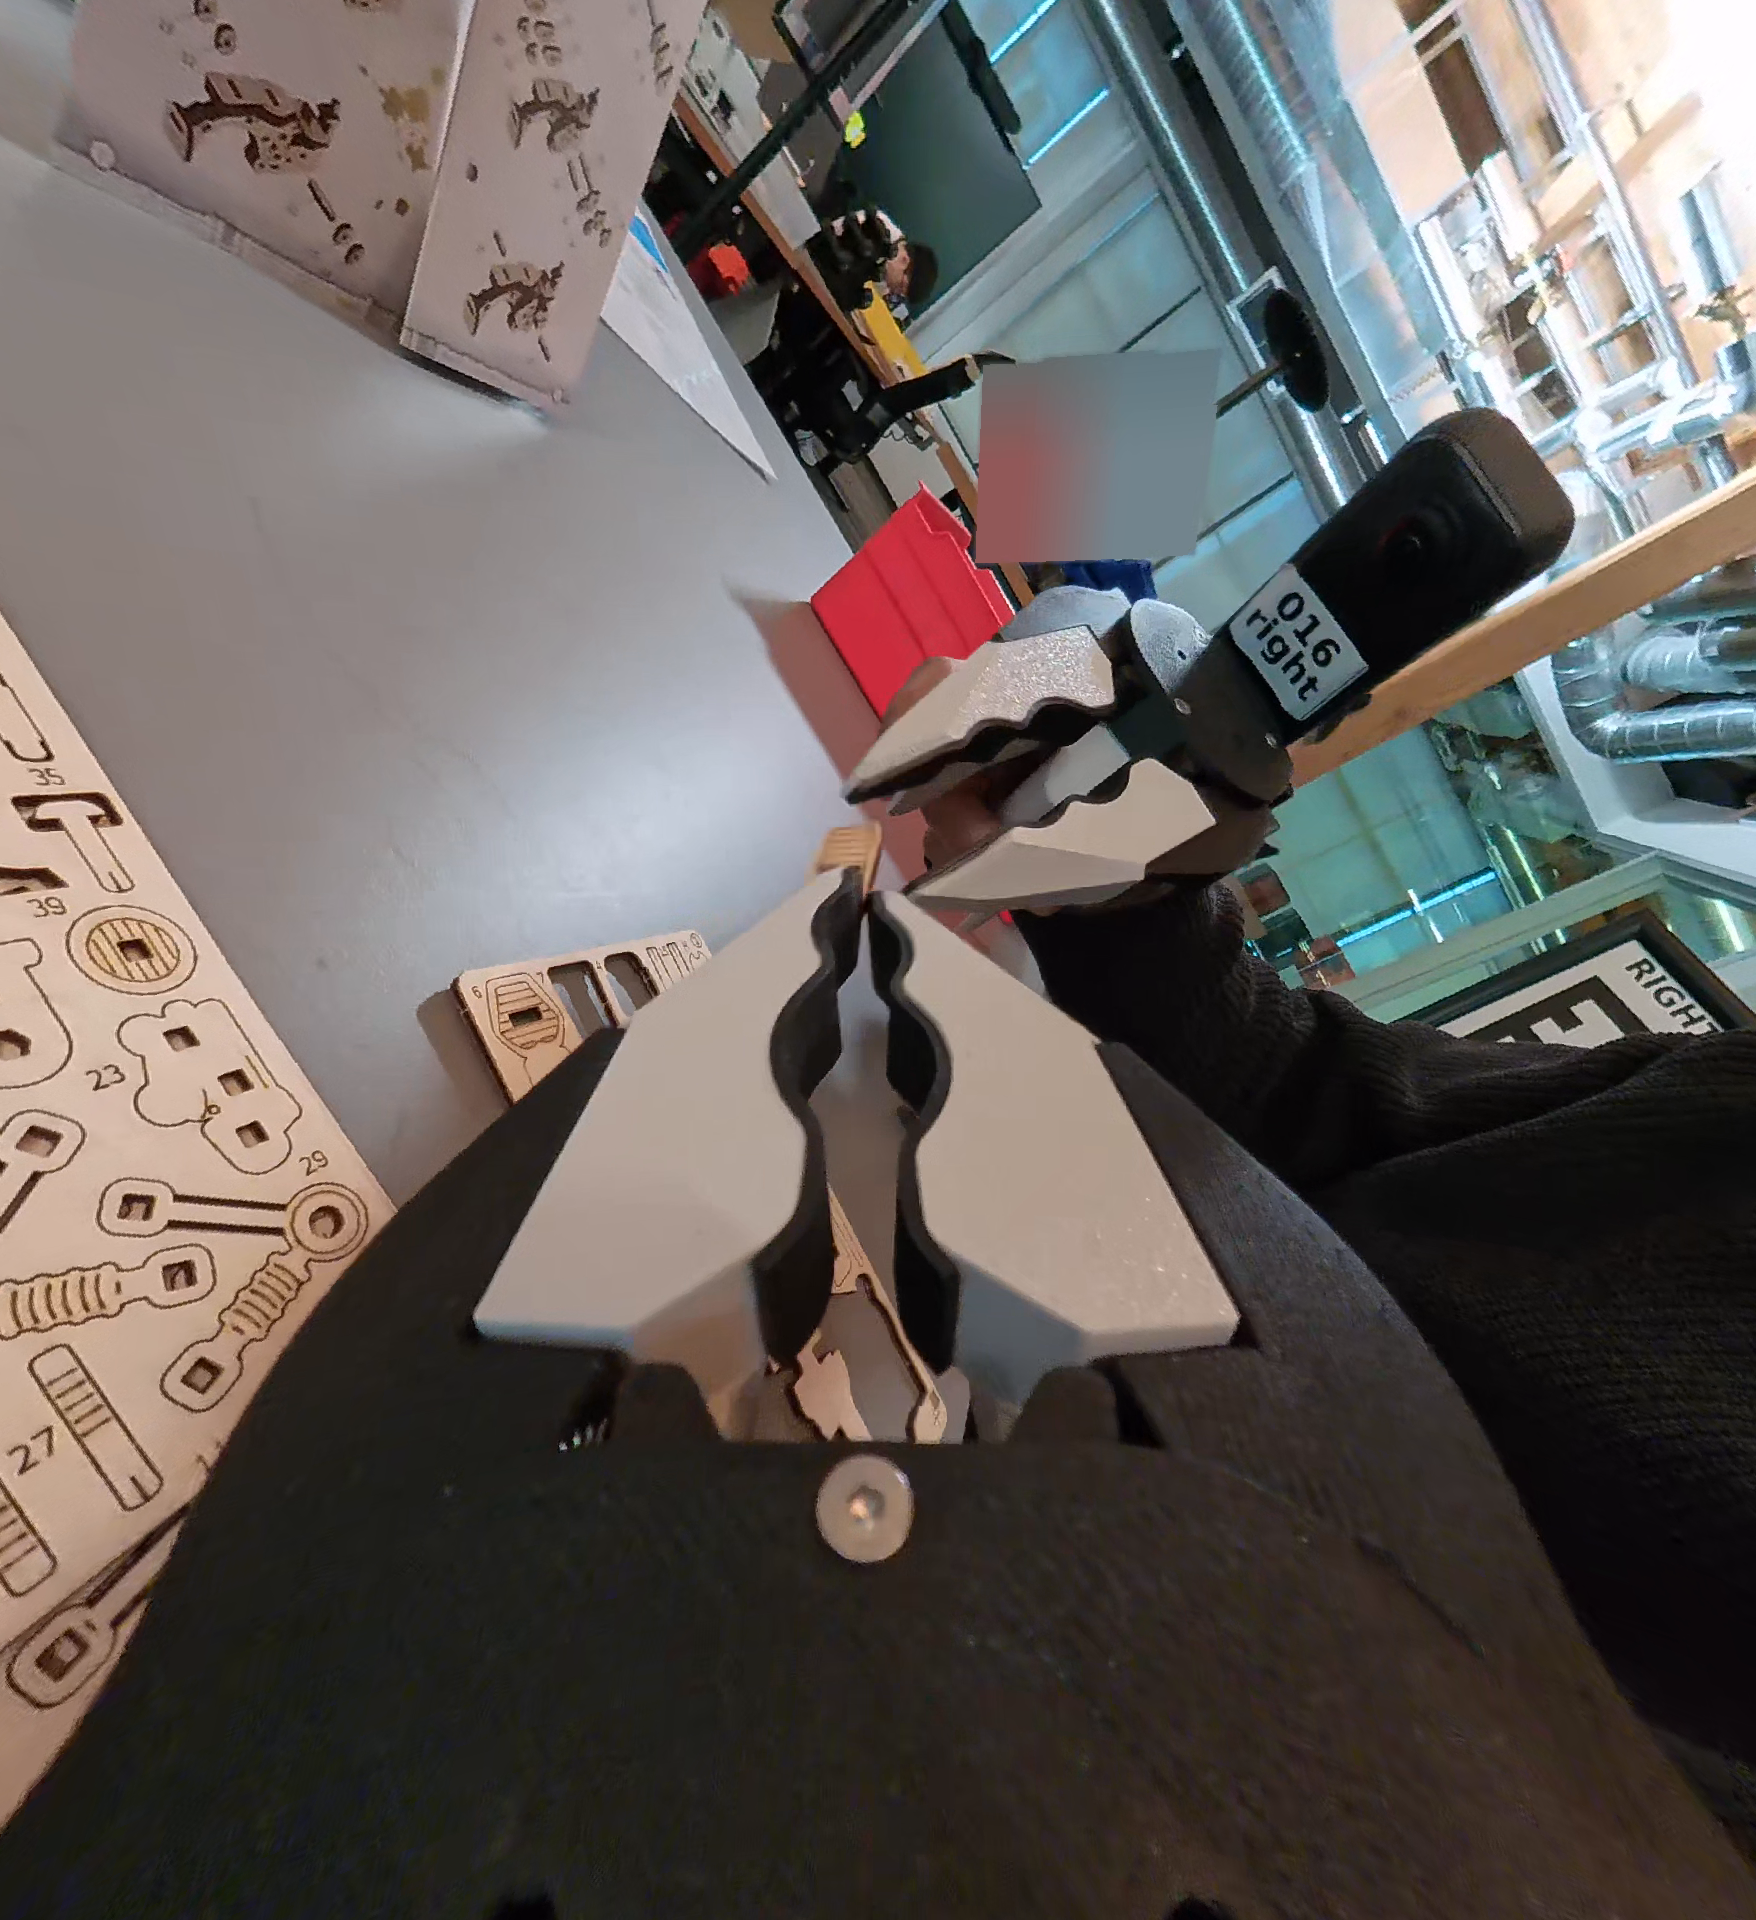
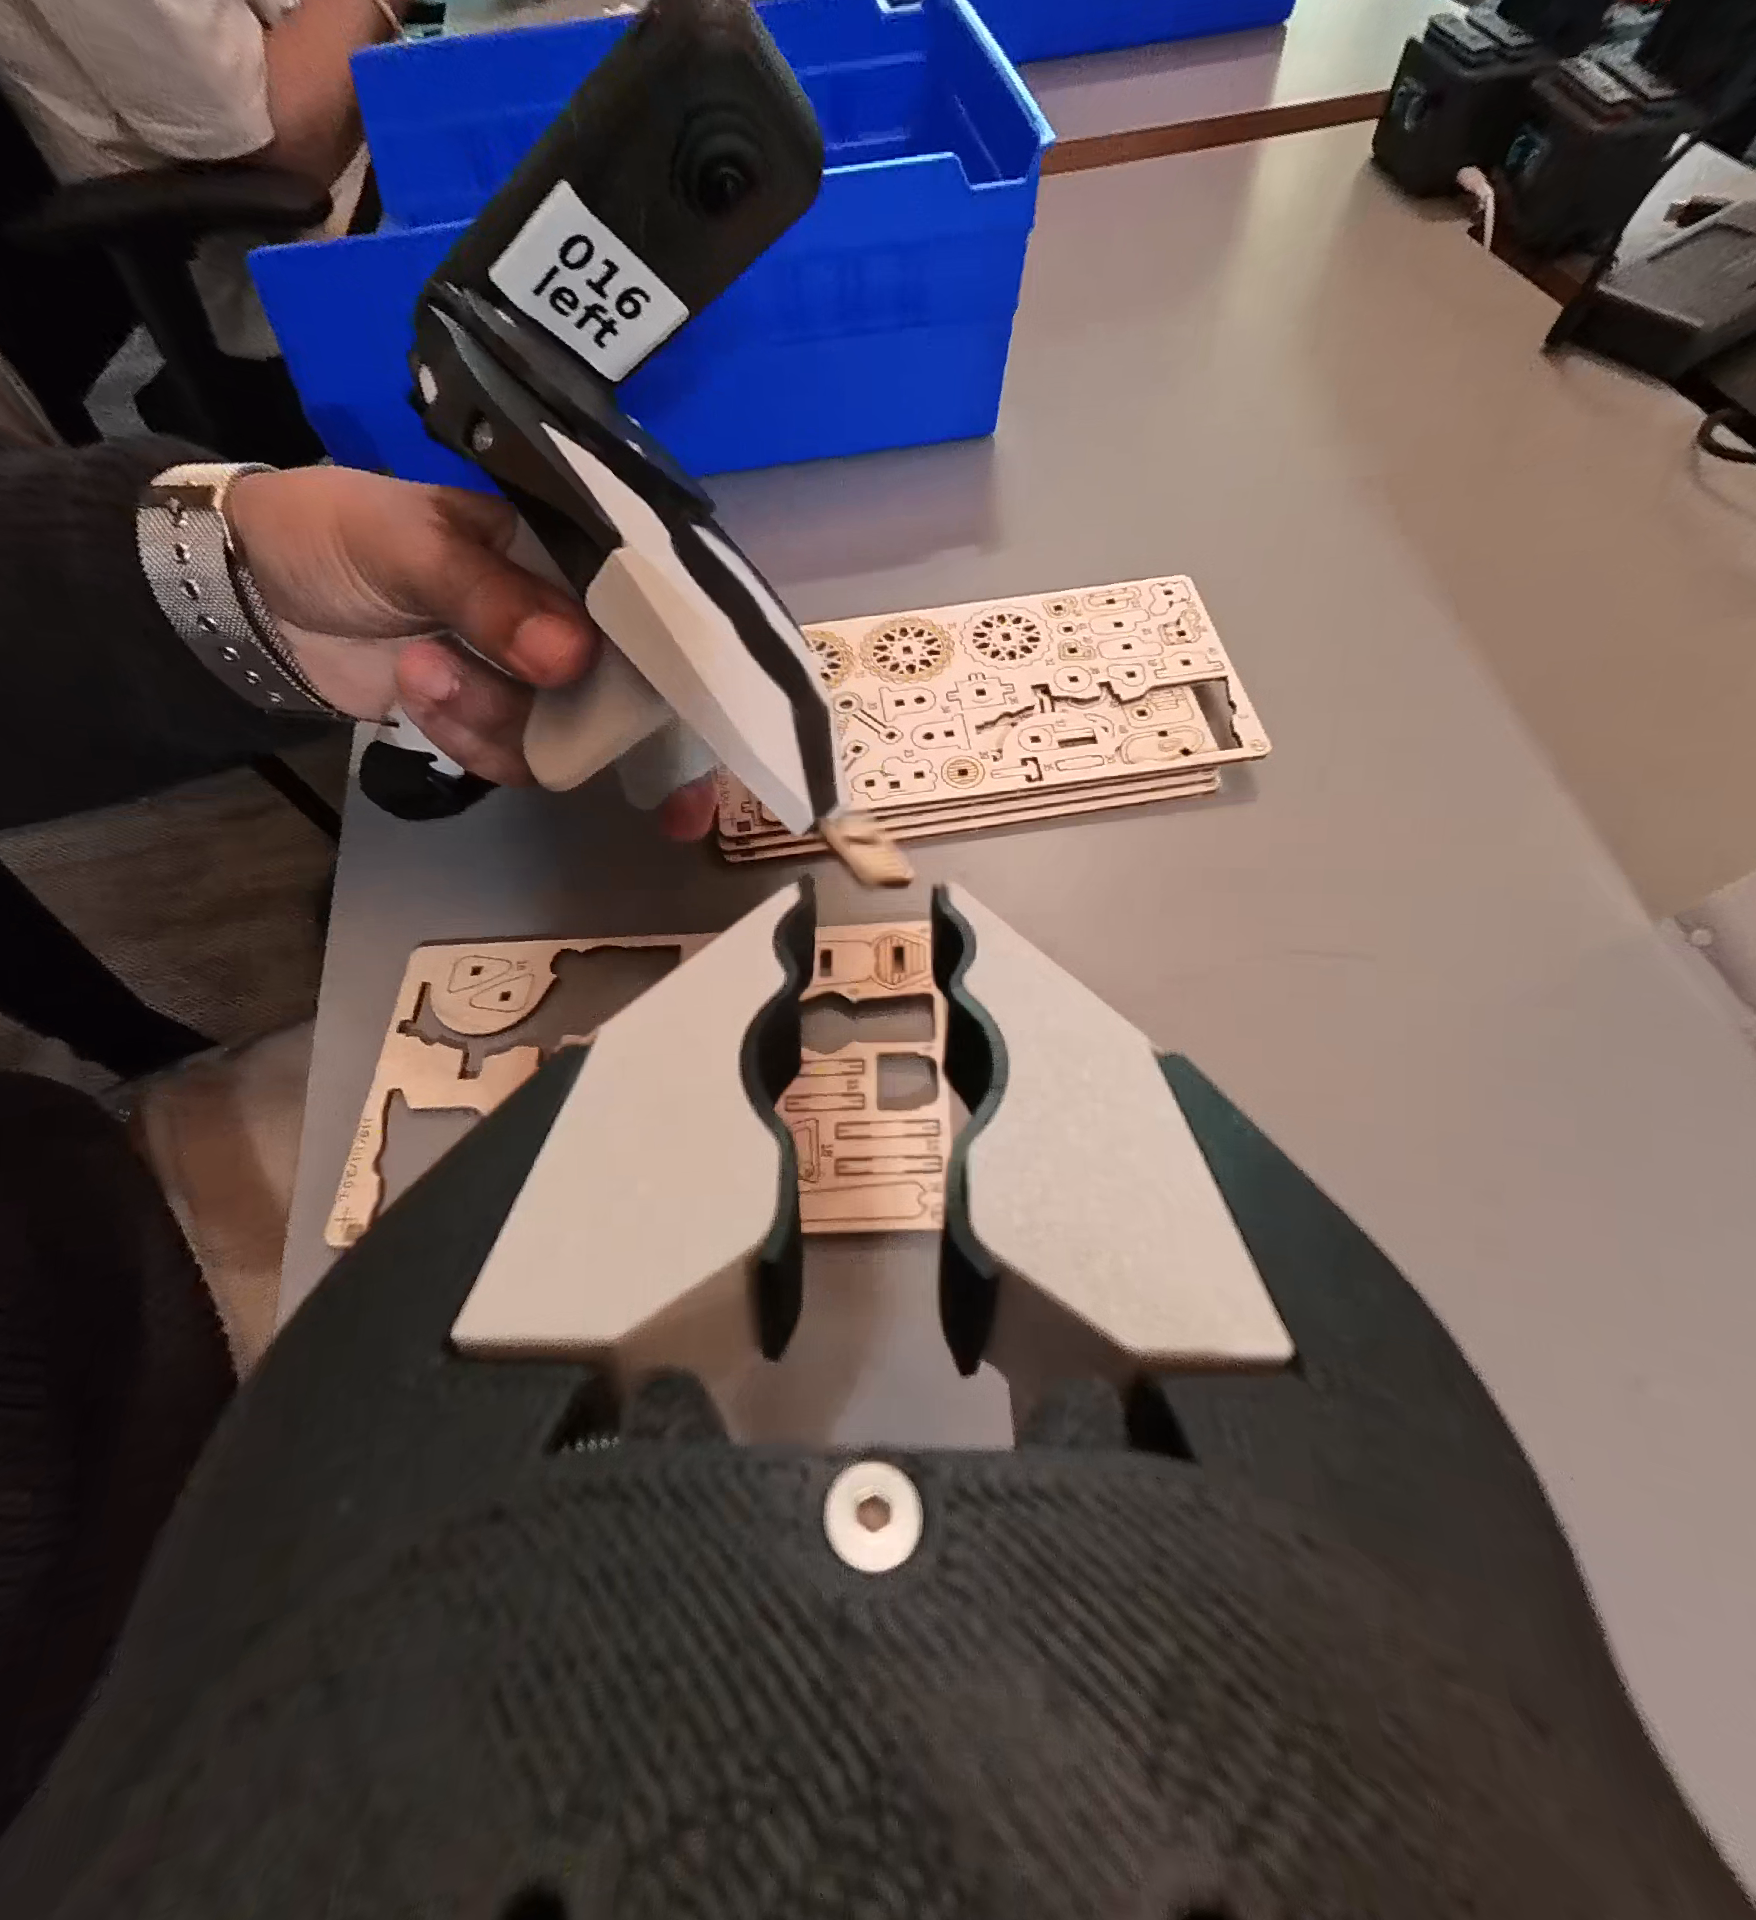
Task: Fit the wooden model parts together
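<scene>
The left gripper (image 2: 820,821) is pinching a small wooden piece (image 2: 866,850) above the desk (image 2: 1373,623). The right gripper (image 2: 872,899), fingers apart, should be closing gently around it, lined up straight.

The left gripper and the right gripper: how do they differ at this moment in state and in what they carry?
The left gripper has its jaws shut on a small wooden piece; the right gripper has its jaws open and carries nothing. The left gripper points steeply down toward the table, while the right gripper faces it from the side, its tips just short of the wooden piece. Both have pale grey fingers with black wavy inner pads.
</scene>
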`<state>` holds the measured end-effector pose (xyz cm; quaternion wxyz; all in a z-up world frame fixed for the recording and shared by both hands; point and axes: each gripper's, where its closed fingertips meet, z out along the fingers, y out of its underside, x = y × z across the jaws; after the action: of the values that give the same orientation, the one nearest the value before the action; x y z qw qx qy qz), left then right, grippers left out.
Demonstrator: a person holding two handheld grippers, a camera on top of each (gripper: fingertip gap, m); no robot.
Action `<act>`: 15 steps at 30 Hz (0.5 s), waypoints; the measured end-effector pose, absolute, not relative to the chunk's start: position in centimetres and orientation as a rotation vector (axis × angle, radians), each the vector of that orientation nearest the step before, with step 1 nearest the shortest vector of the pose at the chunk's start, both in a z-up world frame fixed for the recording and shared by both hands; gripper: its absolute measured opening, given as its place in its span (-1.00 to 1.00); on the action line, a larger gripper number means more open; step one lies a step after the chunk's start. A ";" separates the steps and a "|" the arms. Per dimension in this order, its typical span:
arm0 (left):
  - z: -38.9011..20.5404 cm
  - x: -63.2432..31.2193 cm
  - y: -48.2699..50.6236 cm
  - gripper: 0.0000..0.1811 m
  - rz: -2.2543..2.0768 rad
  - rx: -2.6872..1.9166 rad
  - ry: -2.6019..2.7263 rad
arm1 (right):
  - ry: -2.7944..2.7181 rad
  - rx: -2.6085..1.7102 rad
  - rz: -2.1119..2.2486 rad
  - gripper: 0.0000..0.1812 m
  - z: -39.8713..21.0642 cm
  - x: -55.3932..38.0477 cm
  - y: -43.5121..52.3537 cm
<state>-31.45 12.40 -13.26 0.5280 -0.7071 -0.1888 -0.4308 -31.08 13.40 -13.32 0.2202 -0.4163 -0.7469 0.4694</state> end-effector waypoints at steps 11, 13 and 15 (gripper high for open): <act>-13.3 -31.0 12.2 -1.00 -1.053 -1.707 -0.409 | -2.087 -1.094 1.209 -0.81 -14.1 -31.0 13.6; -13.9 -31.5 12.2 -1.00 -0.991 -1.747 -0.426 | -2.092 -1.093 1.193 -0.81 -14.2 -31.1 13.7; -14.8 -32.2 12.1 -1.00 -0.885 -1.821 -0.440 | -2.091 -1.094 1.175 -0.81 -14.3 -31.1 13.9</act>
<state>-32.19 12.10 -14.83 0.5098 -0.7561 -0.1826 -0.3674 -31.12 13.92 -14.34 0.2498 -0.4020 -0.7681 0.4314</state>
